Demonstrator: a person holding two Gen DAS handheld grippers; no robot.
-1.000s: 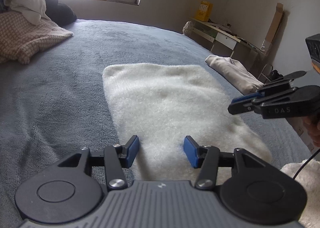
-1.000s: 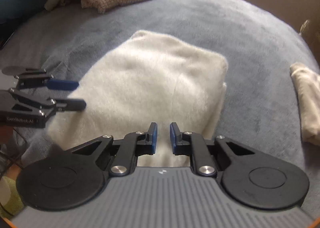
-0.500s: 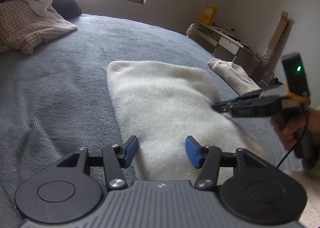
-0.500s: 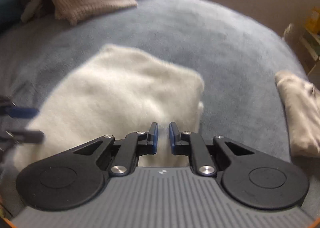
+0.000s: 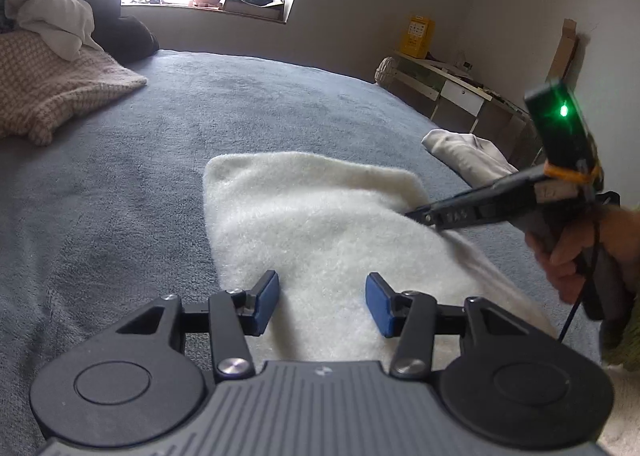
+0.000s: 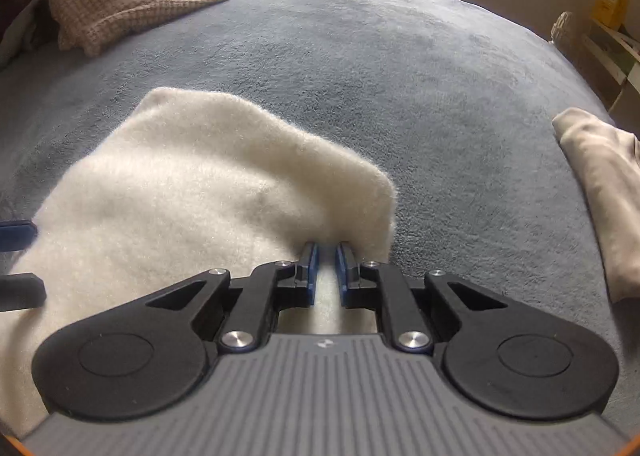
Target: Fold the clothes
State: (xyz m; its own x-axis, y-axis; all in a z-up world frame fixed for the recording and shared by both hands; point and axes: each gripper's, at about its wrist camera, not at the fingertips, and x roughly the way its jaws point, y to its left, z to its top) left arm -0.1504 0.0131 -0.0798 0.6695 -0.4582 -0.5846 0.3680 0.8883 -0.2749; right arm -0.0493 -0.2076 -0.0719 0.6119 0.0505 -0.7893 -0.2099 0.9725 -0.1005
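Note:
A white fleece garment [image 5: 320,224] [image 6: 200,184] lies folded flat on the grey-blue bed cover [image 5: 120,196]. My left gripper [image 5: 322,302] hovers over its near end. Its jaws are closing, the fleece lies under the gap, and the blue pads [image 5: 266,298] are apart from it. In the right wrist view the left gripper [image 6: 38,258] shows at the left edge. My right gripper [image 6: 326,256] [image 5: 418,214] has dug its tips into the garment's right edge, near the far right corner. It is shut on a pinch of fleece. A hand [image 5: 560,256] holds its handle.
A folded beige cloth [image 5: 464,152] [image 6: 600,196] lies near the bed's right edge. A heap of clothes with a checked knit [image 5: 48,84] [image 6: 120,0] sits at the far left. A desk [image 5: 452,84] stands against the right wall beyond the bed.
My right gripper came down from above the garment to its right edge, and its tips are now buried in the fleece. My left gripper shifted slightly and its jaws narrowed a little.

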